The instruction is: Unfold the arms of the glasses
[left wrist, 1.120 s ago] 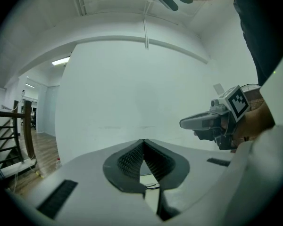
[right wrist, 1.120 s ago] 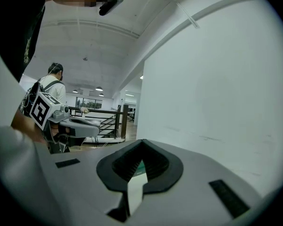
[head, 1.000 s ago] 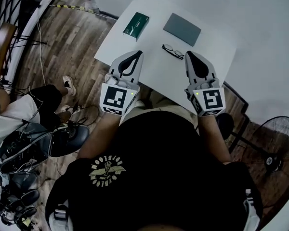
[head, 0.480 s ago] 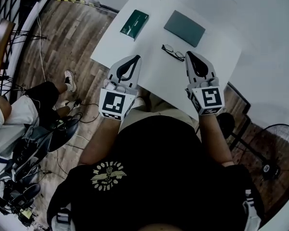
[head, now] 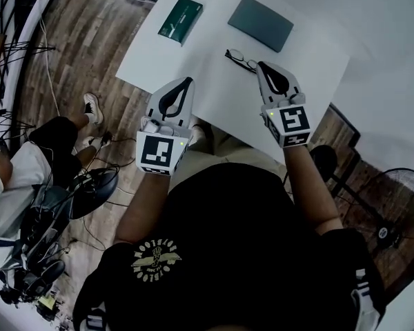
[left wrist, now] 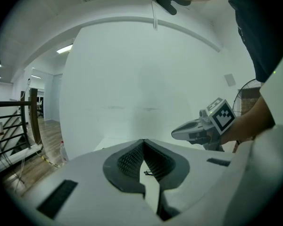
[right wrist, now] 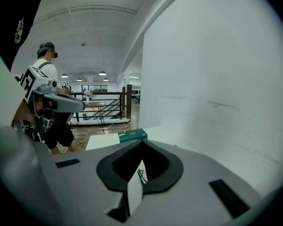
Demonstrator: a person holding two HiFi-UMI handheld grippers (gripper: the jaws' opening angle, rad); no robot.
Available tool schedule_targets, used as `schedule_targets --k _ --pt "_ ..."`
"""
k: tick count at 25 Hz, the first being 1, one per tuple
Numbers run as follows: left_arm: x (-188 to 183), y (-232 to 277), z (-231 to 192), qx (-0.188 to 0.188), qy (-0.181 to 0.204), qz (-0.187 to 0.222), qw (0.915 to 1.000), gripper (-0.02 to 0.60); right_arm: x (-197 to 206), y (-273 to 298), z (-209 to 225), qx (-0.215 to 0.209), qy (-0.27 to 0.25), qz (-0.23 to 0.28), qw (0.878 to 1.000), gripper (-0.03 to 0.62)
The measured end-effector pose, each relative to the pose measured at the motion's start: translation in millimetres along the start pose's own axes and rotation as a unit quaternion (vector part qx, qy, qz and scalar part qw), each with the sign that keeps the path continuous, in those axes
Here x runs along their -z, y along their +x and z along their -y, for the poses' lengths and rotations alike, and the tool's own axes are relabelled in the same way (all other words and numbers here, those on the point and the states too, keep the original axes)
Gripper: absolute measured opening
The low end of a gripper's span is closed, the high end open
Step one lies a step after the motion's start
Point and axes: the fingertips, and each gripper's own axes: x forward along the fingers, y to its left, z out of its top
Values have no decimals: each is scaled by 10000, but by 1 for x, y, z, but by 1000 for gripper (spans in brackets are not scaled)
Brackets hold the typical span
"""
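Folded black glasses (head: 241,59) lie on the white table (head: 214,88), just left of my right gripper's (head: 262,65) tip. That gripper is shut with nothing in it. My left gripper (head: 187,81) is also shut and empty; it hovers over the table's near edge, well left of the glasses. In the left gripper view the glasses (left wrist: 148,173) show small through the slot below the closed jaws (left wrist: 144,141), with the right gripper (left wrist: 174,134) at the right. In the right gripper view the glasses (right wrist: 141,175) sit just beyond the closed tips (right wrist: 142,142).
A green box (head: 180,19) lies at the table's far left and a dark grey case (head: 261,23) behind the glasses. A white wall stands beyond the table. On the wooden floor are a seated person (head: 27,164) at the left, cables, and a fan (head: 400,212) at the right.
Both grippers have sunk towards the table. The right one has closed in on the glasses and now has its tip beside them. Both stay shut.
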Motion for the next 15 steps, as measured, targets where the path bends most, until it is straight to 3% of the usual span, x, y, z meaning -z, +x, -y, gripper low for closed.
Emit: schedule_targets --k 15 --pt "45 24 11 187 16 -327 9993 6 75 49 6 -232 -175 -725 9969 -2"
